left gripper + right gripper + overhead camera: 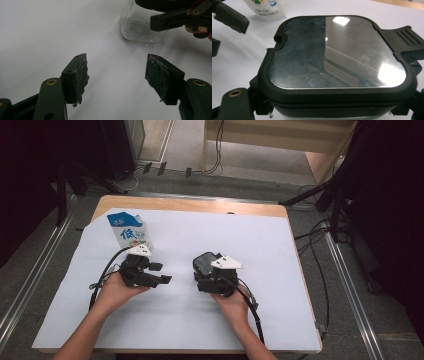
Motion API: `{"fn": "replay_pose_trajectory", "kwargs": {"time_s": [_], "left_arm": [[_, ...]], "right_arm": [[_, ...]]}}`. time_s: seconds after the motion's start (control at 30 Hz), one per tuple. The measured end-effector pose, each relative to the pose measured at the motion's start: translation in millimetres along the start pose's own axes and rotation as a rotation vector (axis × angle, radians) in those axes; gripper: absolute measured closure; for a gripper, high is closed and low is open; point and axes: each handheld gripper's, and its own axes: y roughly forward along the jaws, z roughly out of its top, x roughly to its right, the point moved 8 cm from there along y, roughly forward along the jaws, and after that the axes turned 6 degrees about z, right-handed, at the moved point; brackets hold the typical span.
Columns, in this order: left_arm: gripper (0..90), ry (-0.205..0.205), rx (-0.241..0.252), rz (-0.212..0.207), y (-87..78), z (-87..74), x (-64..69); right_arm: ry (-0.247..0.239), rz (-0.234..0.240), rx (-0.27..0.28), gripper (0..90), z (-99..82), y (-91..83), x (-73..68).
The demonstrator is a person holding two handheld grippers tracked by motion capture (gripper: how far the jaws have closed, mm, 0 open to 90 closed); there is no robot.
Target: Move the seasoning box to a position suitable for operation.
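left tongs (116,80) — gaping, empty | right tongs (216,277) — clamping lidded jar (337,50)

Milk carton (129,233) blocking far left, lidded jar (206,263) mid-table, bare white sheet (165,315) near edge.

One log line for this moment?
left gripper: open, empty | right gripper: shut on jar, lid on | milk carton: upright, untouched

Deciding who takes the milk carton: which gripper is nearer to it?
Left. The left gripper sits just in front of the carton; the right gripper is farther off, around the jar.
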Motion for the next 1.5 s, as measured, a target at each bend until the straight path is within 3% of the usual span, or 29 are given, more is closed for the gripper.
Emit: {"fn": "replay_pose_trajectory", "kwargs": {"time_s": [0.33,0.77,0.87,1.0,1.07,1.2,1.33,1.5], "left_arm": [[34.9,0.004,-0.005,0.008,-0.4,-3.7,0.1],[35.9,0.007,-0.001,0.004,-0.8,-2.3,3.1],[44.3,0.004,0.000,0.029,-0.9,-0.3,2.0],[54.2,0.011,0.027,-0.004,-1.4,4.1,7.6],[63.0,0.019,0.033,-0.044,-1.4,6.1,13.2],[74.2,0.063,0.036,-0.047,-1.3,8.7,19.2],[84.4,0.040,0.041,-0.079,2.8,10.9,21.6],[90.0,0.068,0.022,-0.072,7.4,15.8,26.0]], "right_arm": [[-0.046,-0.005,0.021,15.7,-1.0,12.8,-10.1],[-0.015,0.025,-0.009,13.5,-5.2,9.6,-10.3],[-0.009,0.033,-0.017,13.4,-5.5,6.2,-10.3],[-0.006,0.055,-0.017,13.4,-5.8,-4.5,-10.1],[-0.021,0.049,-0.018,13.4,-5.5,-10.6,-9.8],[-0.012,0.067,-0.007,13.6,-6.0,-25.9,-11.2],[-0.001,0.096,0.002,15.6,-7.2,-41.8,-8.4],[-0.040,0.134,0.008,42.5,-6.7,-56.8,-4.5]]}}
